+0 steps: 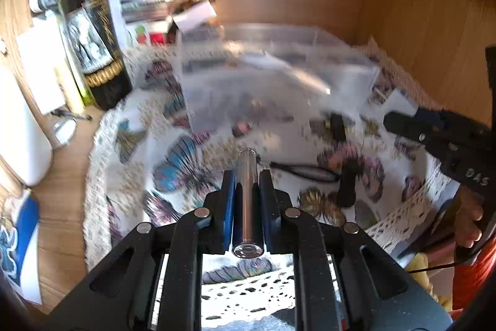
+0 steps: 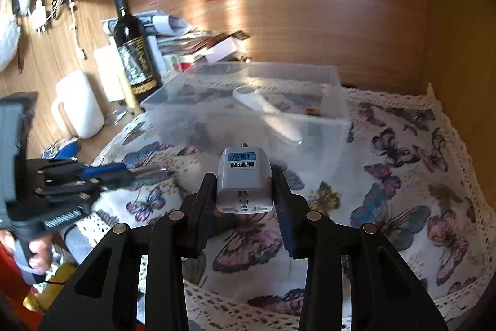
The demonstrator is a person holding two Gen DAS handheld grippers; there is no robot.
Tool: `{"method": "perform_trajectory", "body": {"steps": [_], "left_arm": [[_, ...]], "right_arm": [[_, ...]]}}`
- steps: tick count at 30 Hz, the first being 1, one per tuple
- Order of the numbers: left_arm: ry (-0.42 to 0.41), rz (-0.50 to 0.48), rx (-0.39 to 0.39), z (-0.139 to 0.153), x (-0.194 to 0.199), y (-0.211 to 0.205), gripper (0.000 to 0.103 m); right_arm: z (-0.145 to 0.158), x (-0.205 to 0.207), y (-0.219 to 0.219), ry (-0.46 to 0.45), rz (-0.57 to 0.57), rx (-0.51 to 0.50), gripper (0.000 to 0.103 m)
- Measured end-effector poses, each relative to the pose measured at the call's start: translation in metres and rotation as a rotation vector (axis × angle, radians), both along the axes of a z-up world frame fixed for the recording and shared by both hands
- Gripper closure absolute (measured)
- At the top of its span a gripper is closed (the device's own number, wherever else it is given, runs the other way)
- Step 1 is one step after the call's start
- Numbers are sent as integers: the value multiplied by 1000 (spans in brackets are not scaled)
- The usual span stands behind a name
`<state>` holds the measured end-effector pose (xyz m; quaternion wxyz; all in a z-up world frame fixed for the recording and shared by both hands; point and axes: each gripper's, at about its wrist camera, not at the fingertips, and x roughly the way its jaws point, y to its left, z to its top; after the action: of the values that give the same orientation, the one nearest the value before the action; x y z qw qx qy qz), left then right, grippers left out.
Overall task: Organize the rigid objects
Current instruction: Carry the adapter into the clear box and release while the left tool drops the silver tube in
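My left gripper (image 1: 246,176) is shut on a slim metal cylinder (image 1: 248,197) and holds it above the butterfly cloth (image 1: 186,163), short of the clear plastic bin (image 1: 272,73). My right gripper (image 2: 245,179) is shut on a grey travel adaptor (image 2: 244,185) just in front of the same bin (image 2: 248,110). The bin holds a white object (image 2: 266,110) and some dark items. The left gripper also shows at the left of the right wrist view (image 2: 130,172); the right gripper shows at the right of the left wrist view (image 1: 400,114).
A dark wine bottle (image 2: 130,42) stands left of the bin, with a white mug (image 2: 79,104) and stacked papers and boxes (image 2: 186,42) nearby. Small dark items (image 1: 345,182) lie on the cloth. Wooden walls close the back and right.
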<state>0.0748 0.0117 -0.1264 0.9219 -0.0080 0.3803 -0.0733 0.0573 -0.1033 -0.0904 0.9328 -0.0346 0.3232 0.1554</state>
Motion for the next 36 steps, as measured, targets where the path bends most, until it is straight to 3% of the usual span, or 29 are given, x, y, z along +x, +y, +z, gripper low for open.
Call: {"method": "perform_trajectory", "body": {"steps": [12,23,29,36], "left_arm": [[-169,18,3,63,5,11,88],[-246,39,-23,96,40,18,88],[-240,41,-10,94,68,16,88],[-147,39,-7,64,106,18,88]], "right_arm": [[34,19,-6,-82,-28,-2,69],[65,50,8,-145,-11,-13,69],[62,74,23,-136,10,-27,69],[42,107,34,-57,40,-39,69]]}}
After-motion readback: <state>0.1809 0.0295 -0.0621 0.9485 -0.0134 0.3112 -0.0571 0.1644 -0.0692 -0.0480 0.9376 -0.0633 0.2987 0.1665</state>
